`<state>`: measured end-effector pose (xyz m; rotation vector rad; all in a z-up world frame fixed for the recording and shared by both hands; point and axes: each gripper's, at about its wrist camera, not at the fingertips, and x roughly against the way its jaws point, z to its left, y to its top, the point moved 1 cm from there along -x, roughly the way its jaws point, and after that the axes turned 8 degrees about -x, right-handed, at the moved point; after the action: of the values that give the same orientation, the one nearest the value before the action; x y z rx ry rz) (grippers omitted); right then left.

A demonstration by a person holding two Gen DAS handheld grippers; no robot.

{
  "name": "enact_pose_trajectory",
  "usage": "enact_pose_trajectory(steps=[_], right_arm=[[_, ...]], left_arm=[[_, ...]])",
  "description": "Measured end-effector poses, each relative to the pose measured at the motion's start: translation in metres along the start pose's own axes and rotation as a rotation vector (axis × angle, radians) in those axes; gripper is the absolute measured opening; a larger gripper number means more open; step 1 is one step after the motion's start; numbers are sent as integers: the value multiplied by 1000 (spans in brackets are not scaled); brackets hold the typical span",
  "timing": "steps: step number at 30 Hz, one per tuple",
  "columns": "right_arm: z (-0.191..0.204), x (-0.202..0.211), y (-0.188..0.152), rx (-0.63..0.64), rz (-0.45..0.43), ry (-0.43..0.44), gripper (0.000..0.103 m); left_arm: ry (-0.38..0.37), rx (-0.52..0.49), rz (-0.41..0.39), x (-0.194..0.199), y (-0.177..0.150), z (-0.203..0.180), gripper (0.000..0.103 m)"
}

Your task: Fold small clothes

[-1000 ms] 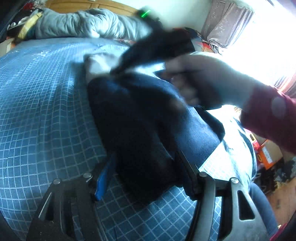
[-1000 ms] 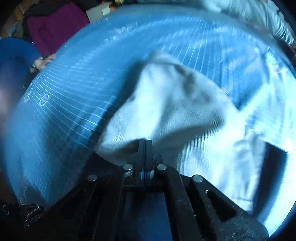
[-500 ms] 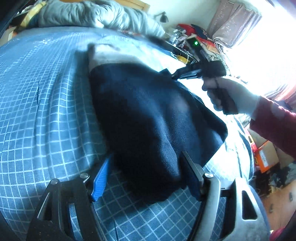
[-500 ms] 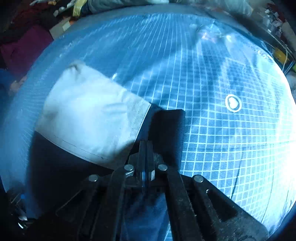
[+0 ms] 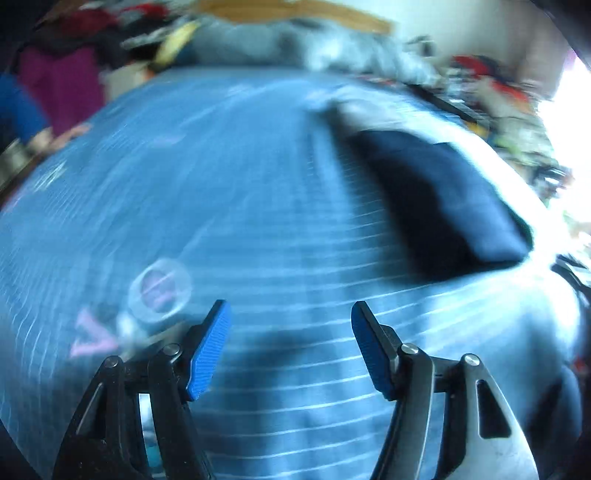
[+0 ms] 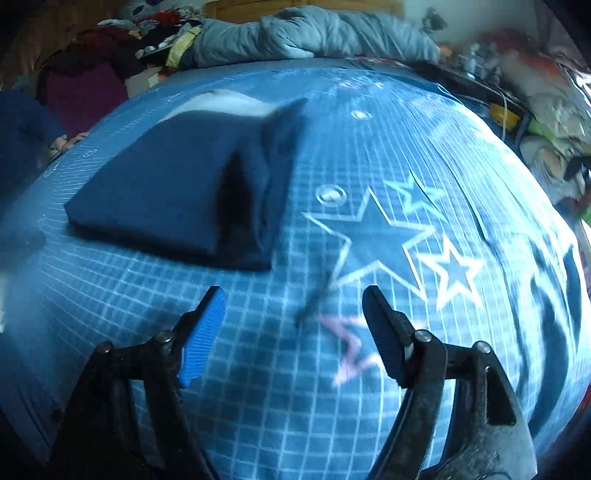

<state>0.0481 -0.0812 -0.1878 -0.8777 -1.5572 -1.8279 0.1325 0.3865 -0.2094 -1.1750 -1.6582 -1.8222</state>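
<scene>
A folded navy garment [image 6: 177, 195] with a white part at its far end lies flat on the blue checked bedspread [image 6: 295, 387]. In the right wrist view it sits up and to the left of my right gripper [image 6: 293, 328], which is open and holds nothing. The left wrist view is blurred by motion. There the same navy garment [image 5: 439, 199] lies at the upper right, well apart from my left gripper [image 5: 290, 339], which is also open with nothing between its blue pads.
The bedspread carries white star prints [image 6: 380, 243] to the right of the garment. A grey quilt [image 6: 306, 33] is bunched along the far edge. Piled clothes [image 6: 85, 85] lie at the left and clutter [image 6: 517, 110] crowds the right side.
Both grippers have let go of the navy garment and pulled back. The right gripper went from shut to open. The left view has swung left, leaving the garment at its upper right.
</scene>
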Motion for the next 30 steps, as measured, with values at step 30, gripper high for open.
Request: enact_pose_trajectory(steps=[30], right_arm=[[6,-7,-26,33,-57,-101,103]], left_arm=[[-4,-60,90,-26,1,-9,103]])
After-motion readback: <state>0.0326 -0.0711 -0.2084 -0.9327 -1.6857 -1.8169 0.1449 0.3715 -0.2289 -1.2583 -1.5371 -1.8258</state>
